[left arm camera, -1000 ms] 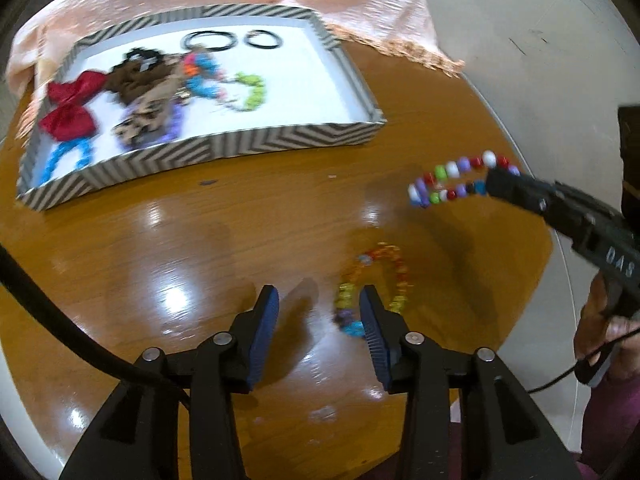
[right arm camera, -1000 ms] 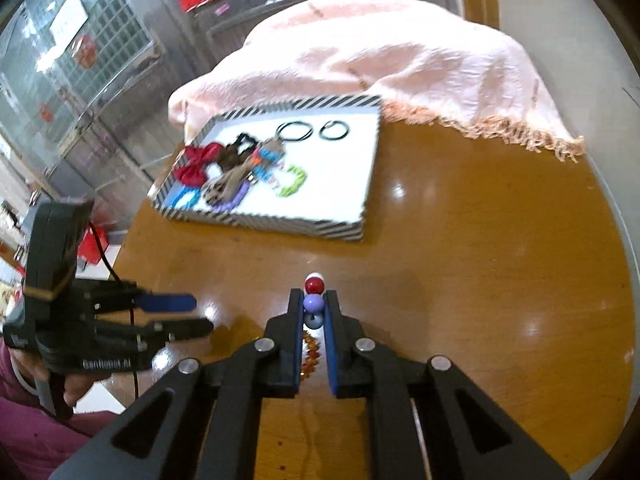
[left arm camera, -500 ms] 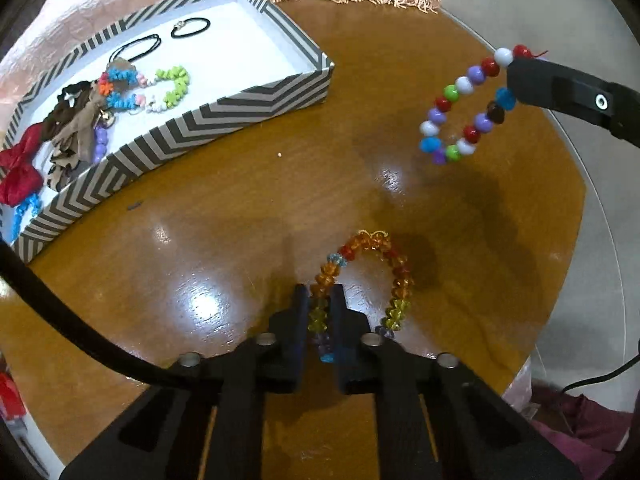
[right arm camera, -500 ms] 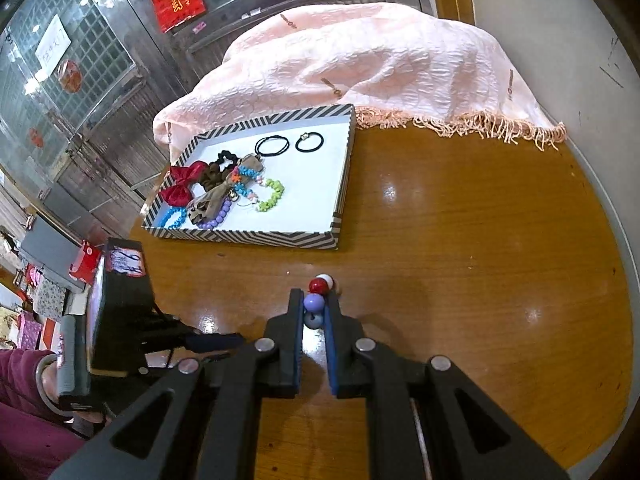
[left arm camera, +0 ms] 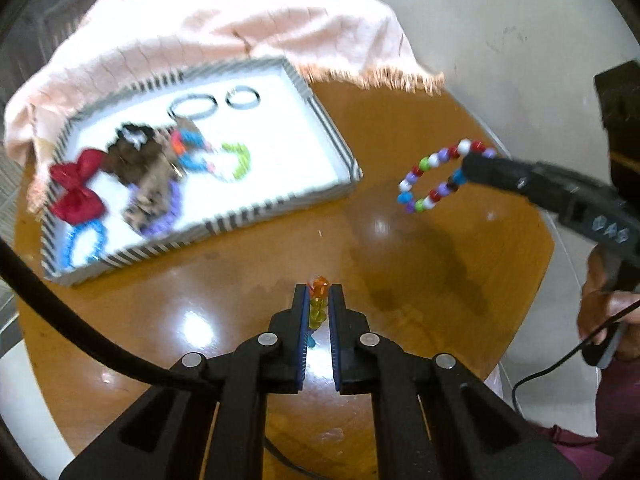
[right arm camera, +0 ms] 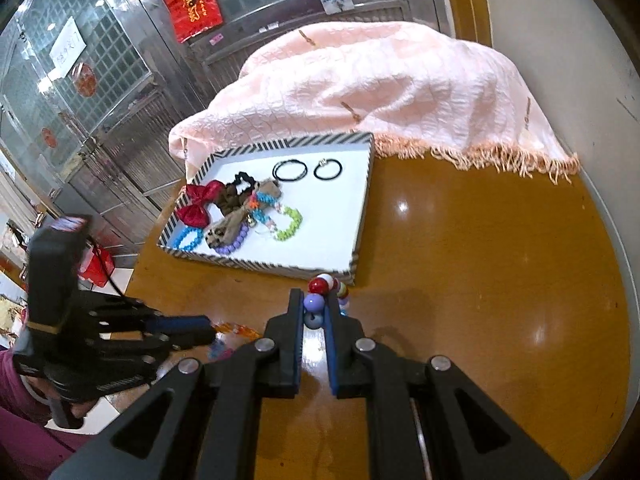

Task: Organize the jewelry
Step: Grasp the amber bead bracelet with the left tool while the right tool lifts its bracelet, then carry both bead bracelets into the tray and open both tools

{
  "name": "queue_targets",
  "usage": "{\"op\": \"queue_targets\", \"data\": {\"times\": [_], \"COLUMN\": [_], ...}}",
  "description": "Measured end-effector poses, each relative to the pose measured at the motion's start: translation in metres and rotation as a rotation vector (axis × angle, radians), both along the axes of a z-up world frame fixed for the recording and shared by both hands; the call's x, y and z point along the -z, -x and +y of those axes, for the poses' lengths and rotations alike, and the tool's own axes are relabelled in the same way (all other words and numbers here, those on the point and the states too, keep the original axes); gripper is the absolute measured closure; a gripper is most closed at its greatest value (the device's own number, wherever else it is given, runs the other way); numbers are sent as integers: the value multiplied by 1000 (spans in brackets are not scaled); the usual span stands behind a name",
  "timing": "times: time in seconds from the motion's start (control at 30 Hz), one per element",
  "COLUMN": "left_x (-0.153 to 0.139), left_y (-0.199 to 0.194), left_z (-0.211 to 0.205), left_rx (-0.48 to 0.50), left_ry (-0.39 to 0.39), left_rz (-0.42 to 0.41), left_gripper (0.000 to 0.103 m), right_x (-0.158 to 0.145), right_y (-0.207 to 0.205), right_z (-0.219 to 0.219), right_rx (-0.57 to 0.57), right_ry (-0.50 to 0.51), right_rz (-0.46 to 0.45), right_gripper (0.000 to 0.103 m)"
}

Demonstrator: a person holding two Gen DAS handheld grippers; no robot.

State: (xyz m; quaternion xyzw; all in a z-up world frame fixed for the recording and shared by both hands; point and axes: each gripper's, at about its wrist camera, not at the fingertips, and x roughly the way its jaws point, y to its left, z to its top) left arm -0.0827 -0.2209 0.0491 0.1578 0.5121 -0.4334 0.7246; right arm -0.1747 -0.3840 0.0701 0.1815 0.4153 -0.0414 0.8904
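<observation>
Tray (left arm camera: pixel 256 216) of hair ties and bracelets lies at ten o'clock from the left gripper (left arm camera: pixel 319 298), which pinches the amber bracelet (left arm camera: pixel 318 300) above the table (left arm camera: pixel 440 280). Right gripper (right arm camera: pixel 313 308), clamped on the multicolour bead bracelet (left arm camera: pixel 434 176), hangs nearer the tray's rim, at eleven o'clock.

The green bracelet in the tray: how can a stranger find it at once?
On the wooden table sits a zigzag-striped tray. The green bracelet lies near its middle, beside the tangled pile. It is the only lime-green piece there.
</observation>
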Motion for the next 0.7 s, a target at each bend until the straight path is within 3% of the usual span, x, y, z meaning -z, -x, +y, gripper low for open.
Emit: {"op": "queue_targets", "data": {"times": [0.17, 0.7], "left_x": [-23, -41], "left_y": [-22, -56], "left_z": [24, -15], "left_rx": [-56, -109], "left_ry": [19, 11], "left_rz": [-60, -163], "left_gripper": [103, 103], "right_x": [-11, -26], "right_y": [-15, -69], "right_z": [-1, -3], "right_rx": [-25, -86], "right_ry": [24, 53], "right_rz": [-16, -39], "right_gripper": [94, 94]}}
